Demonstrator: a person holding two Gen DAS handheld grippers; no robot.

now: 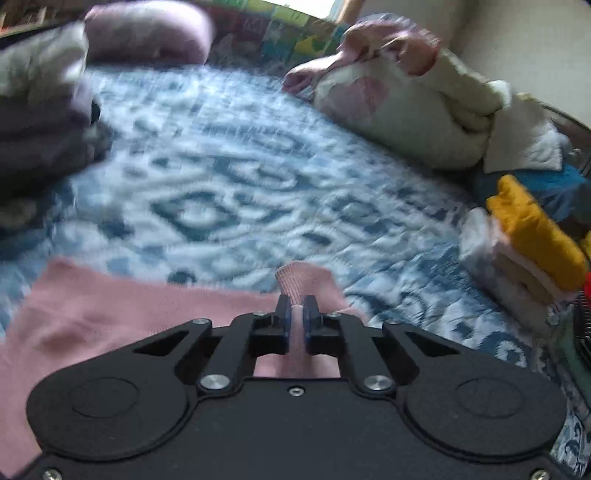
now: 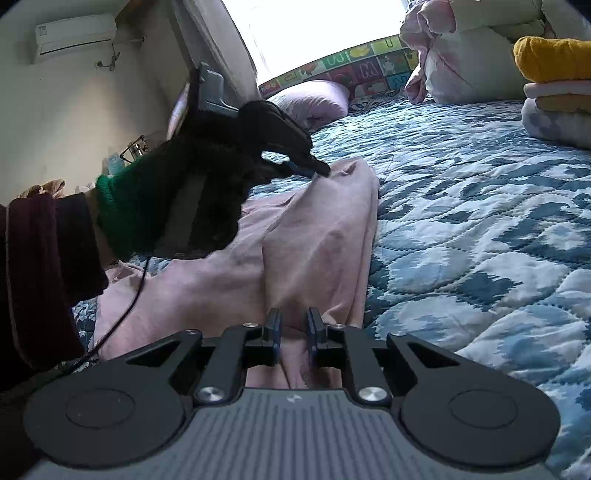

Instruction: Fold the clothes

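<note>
A pink garment lies on the blue and white quilt. My left gripper is shut on a ribbed pink edge that sticks up between its blue pads. In the right wrist view the same gripper, held by a black-gloved hand, pinches the far end of the garment and lifts it a little. My right gripper holds the near end: a bunch of pink fabric sits between its narrowly spaced pads, and creases run from there across the cloth.
A stack of folded clothes topped by a yellow piece stands at the right. White and pink bedding is heaped at the far right, a lilac pillow at the head, and a dark heap of clothes at the left. A thin cable hangs below the gloved hand.
</note>
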